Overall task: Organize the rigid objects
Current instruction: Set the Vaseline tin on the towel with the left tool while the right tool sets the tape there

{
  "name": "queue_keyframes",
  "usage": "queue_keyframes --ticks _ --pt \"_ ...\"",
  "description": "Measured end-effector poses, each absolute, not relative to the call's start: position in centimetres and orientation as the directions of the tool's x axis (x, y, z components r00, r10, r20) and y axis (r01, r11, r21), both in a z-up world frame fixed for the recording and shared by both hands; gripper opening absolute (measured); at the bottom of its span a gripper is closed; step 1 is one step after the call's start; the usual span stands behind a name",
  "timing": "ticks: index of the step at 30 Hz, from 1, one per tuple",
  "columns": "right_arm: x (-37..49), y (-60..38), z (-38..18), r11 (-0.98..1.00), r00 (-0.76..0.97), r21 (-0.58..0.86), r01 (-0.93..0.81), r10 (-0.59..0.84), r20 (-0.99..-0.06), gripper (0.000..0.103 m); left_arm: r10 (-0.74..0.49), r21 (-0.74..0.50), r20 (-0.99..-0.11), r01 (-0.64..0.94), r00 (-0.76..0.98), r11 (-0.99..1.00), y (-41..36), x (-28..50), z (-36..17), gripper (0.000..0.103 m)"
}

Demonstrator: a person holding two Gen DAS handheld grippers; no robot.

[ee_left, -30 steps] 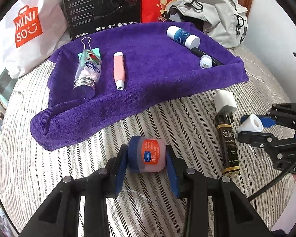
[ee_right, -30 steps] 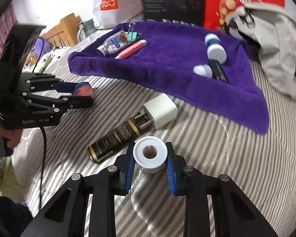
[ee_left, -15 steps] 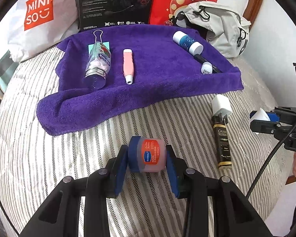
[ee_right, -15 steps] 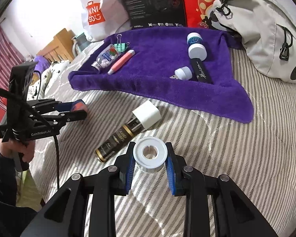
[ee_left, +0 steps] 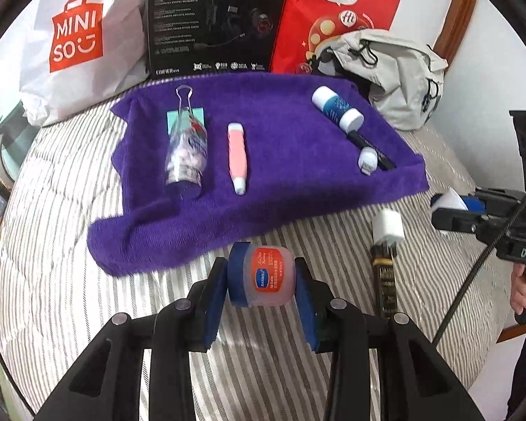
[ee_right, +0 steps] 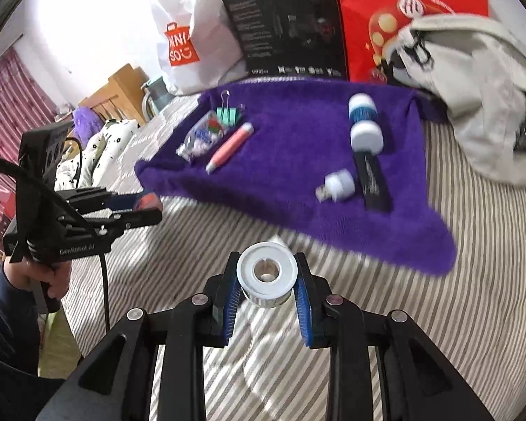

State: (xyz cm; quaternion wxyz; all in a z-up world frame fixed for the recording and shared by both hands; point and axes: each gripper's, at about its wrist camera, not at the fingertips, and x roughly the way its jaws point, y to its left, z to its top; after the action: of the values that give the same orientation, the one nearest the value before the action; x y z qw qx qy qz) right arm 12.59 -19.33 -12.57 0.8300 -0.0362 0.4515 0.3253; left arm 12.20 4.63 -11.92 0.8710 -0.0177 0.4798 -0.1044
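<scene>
**Both grippers loaded, towel ahead**

Striped bedcover (ee_left: 70, 210), with a purple towel (ee_left: 291, 161) spread across its far half. Bags and a black box stand behind it.

On the towel, left group: clear bottle (ee_left: 186, 154) lying over a green clip (ee_right: 229, 114), pink tube (ee_left: 237, 156) just beside. Right group: blue-and-white bottle (ee_left: 336, 107), black pen (ee_left: 371, 147), small white cap (ee_left: 367, 159) touching the pen. Off the towel, on the stripes: dark bottle (ee_left: 385, 277) with a white block (ee_left: 388, 224) at its top end.

Left gripper (ee_left: 261, 277): fingers nearly closed, pads pressed on a lip-balm jar (ee_left: 263, 275), blue lid to the left, held clear of the cover. Right gripper (ee_right: 267, 275): fingers close together on a white tape roll (ee_right: 267, 275), hole facing the camera, also held off the bed.

Judgement: carry phase, both items bound for the towel. The open middle strip between the two groups looks the best landing spot. To do it well:
- approach low over the near towel edge, which is rumpled;
- set the jar on its flat base so it won't roll;
- lay the roll flat, not on its rim;
- keep the grippers well apart when releasing; avoid nudging the cap.
</scene>
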Motion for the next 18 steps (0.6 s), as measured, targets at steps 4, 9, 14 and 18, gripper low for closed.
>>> queue_keyframes --ticks 4,9,14,18 --pt "14.8 -18.4 -11.5 0.78 0.391 0.229 -0.582 0.516 -0.762 0.029 -0.191 -0.128 -0.826 0.153 0.53 0.98 5.1 13.3 -11.3 0.035" --pt "18.3 -16.6 -11.5 0.782 0.385 0.229 -0.58 0.511 -0.769 0.029 -0.178 -0.132 -0.824 0.124 0.538 0.984 6.3 14.9 -11.0 0.035" --pt "21.7 -14.7 -12.6 0.798 0.38 0.206 -0.567 0.475 -0.794 0.029 -0.167 -0.129 -0.831 0.109 0.53 0.986 7.1 16.6 -11.3 0.035" --pt "23.8 -13.5 -13.7 0.817 0.384 0.163 -0.553 0.423 -0.821 0.029 -0.165 -0.134 -0.844 0.098 0.51 0.986 7.7 17.7 -12.1 0.035"
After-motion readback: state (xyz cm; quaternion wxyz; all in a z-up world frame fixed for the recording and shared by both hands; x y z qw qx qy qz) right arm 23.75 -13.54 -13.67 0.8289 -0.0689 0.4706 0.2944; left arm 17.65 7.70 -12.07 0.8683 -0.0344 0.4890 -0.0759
